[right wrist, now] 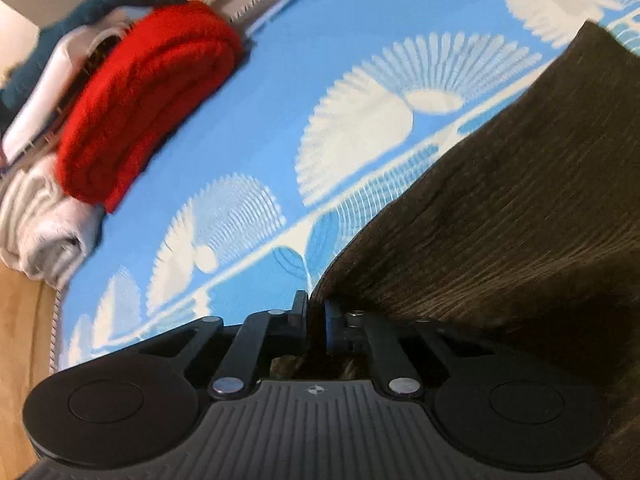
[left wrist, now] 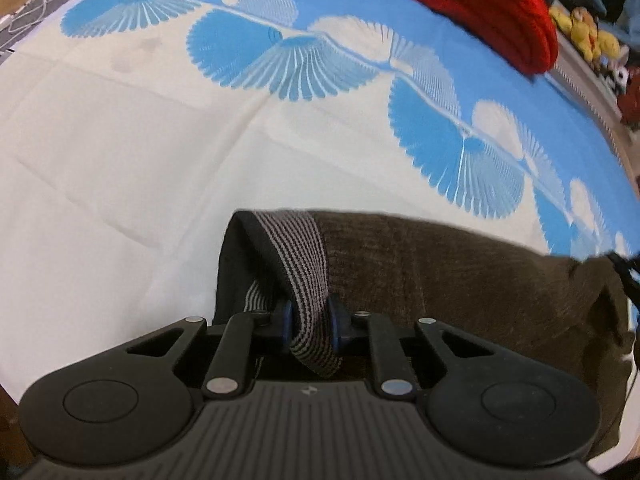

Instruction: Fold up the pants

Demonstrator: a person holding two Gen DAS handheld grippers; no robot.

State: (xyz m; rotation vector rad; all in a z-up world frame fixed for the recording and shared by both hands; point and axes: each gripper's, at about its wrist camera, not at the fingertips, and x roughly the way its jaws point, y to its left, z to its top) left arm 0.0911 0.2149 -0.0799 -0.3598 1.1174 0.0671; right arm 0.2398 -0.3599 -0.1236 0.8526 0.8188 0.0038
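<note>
The dark brown pants (left wrist: 440,272) lie on a blue and white patterned sheet (left wrist: 120,160). My left gripper (left wrist: 310,326) is shut on the pants' striped grey waistband (left wrist: 298,248), which runs up between its blue pads. In the right wrist view the brown pants (right wrist: 500,208) stretch away to the upper right, lifted off the sheet (right wrist: 260,100). My right gripper (right wrist: 316,316) is shut on the edge of the brown fabric.
A folded red garment (left wrist: 480,4) lies at the far side of the sheet; it shows at the left in the right wrist view (right wrist: 148,96), beside folded white cloth (right wrist: 44,224). Yellow soft toys (left wrist: 584,32) sit beyond the bed edge.
</note>
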